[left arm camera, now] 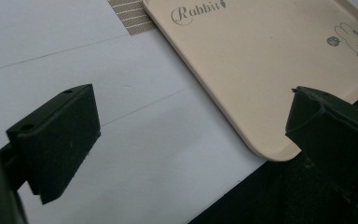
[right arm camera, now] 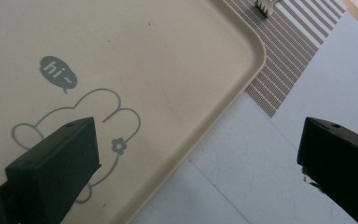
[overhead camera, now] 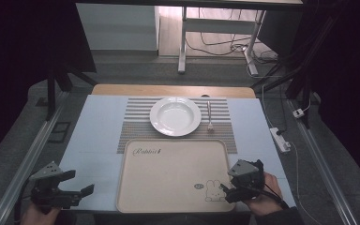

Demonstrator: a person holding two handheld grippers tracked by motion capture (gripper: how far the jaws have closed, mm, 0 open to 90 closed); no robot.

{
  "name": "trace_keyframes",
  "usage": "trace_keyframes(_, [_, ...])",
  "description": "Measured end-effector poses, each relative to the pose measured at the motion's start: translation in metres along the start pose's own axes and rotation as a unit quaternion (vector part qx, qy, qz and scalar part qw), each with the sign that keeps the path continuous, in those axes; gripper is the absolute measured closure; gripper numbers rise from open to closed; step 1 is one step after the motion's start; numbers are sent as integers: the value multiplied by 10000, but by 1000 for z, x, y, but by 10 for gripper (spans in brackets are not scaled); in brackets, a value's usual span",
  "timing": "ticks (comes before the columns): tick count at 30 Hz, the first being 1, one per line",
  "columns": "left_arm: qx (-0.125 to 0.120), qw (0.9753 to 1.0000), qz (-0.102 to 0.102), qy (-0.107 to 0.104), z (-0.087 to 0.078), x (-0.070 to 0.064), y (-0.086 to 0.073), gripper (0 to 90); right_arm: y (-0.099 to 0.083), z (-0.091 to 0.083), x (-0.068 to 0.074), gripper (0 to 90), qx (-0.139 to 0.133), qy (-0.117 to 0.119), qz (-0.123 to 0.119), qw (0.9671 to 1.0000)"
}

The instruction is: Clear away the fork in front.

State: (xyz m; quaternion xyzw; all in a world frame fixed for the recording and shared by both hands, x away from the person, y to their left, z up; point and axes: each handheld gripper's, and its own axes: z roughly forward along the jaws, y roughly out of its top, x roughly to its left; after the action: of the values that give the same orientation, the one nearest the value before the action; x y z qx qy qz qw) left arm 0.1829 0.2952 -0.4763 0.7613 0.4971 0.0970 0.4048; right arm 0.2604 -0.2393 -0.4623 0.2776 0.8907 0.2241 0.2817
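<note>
Beige tray (left arm camera: 242,60) printed "Rabbit" near one corner, "hi~" in a speech bubble (right arm camera: 58,72) above its rabbit drawing (right arm camera: 88,135)

The left claw (overhead camera: 78,183) sits at seven o'clock, jaws spread wide and empty, pointing toward three o'clock. The right claw (overhead camera: 228,190) sits at five o'clock, gripped by a hand (overhead camera: 262,197), jaws likewise spread wide.

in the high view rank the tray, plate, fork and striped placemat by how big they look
1. tray, though it lies nearest the camera
2. striped placemat, partly covered by the tray and plate, so its rank against the tray is unsure
3. plate
4. fork
</note>
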Motion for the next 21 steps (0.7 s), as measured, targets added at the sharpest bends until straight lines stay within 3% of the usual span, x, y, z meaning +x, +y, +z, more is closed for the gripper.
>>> trace_keyframes(8, [21,10000,-18,12,0,0,0,33,8,10,0,0,45,-267,-290,9992])
trace_keyframes(11, [27,10000,-25,11,0,0,0,33,13,13,-1,0,93,-343,-491,9982])
trace_keyframes(12, [27,10000,-26,10,0,1,0,33,16,16,0,0,93,-477,-626,9969])
trace_keyframes(21, [47,10000,-35,2,1,1,1,33,23,30,-3,0,200,-630,-846,9942])
